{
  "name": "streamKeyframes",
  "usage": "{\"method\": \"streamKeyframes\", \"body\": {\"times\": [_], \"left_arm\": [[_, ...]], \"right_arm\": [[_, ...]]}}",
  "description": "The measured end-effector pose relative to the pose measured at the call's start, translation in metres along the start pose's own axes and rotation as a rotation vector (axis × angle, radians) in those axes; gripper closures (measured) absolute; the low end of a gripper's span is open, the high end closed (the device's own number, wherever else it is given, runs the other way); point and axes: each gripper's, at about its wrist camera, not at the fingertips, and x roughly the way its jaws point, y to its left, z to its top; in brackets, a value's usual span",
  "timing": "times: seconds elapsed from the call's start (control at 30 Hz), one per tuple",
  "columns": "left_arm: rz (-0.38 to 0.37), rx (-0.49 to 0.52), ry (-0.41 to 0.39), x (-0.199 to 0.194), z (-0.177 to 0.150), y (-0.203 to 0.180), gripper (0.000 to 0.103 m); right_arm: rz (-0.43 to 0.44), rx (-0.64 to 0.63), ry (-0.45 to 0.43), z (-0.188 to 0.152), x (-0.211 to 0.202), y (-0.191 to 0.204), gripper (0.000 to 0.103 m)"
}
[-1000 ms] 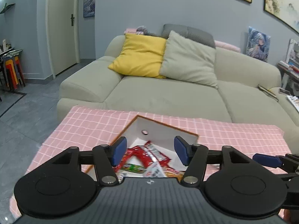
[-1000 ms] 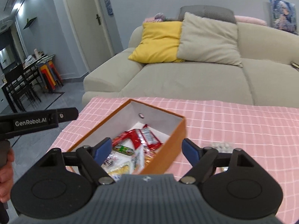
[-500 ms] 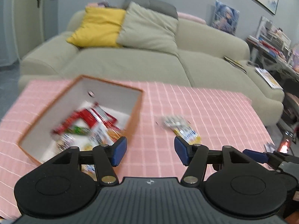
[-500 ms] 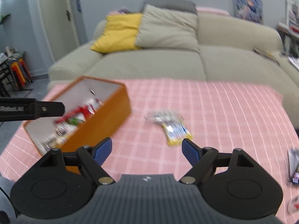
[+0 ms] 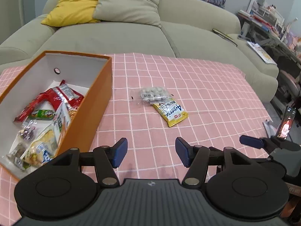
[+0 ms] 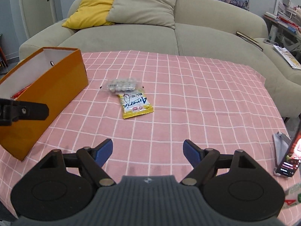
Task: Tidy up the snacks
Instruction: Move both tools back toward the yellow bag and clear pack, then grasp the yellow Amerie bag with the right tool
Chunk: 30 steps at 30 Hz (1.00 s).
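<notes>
Left wrist: left gripper (image 5: 150,154) spread, empty, above the table's near edge; yellow packet (image 5: 170,112) touching clear bag (image 5: 152,95) mid-table, right of box (image 5: 88,101). Both look light, crinkly, slippery; pinch a sealed edge. Right wrist: right gripper (image 6: 148,152) spread, empty. A second ago both views faced the box; now the loose snacks are centred.

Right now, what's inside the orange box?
The orange box holds a pile of snack packets: red wrappers, a green one, and yellow and clear bags nearer the camera. They overlap, so anything underneath is hidden.
</notes>
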Motion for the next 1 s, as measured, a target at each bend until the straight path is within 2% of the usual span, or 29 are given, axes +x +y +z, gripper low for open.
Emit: {"method": "streamKeyframes", "body": {"times": [0.33,0.47,0.6,0.7,0.93,1.0], "left_arm": [[0.033,0.102,0.056,0.047,0.034,0.003,0.034],[0.059,0.154,0.073,0.065,0.046,0.003,0.034],[0.082,0.19,0.091,0.084,0.056,0.003,0.034],[0.093,0.21,0.104,0.096,0.063,0.002,0.034],[0.105,0.243,0.123,0.116,0.076,0.004,0.034],[0.106,0.256,0.126,0.121,0.078,0.004,0.034]], "right_arm": [[0.056,-0.097,0.024,0.034,0.059,0.009,0.024],[0.061,-0.148,0.049,0.045,0.09,0.014,0.016],[0.083,-0.18,0.099,0.054,0.12,0.015,0.015],[0.092,-0.192,0.114,0.061,0.136,0.016,0.006],[0.131,-0.168,0.153,0.077,0.168,0.018,0.007],[0.142,-0.168,0.171,0.078,0.177,0.02,0.014]]}}
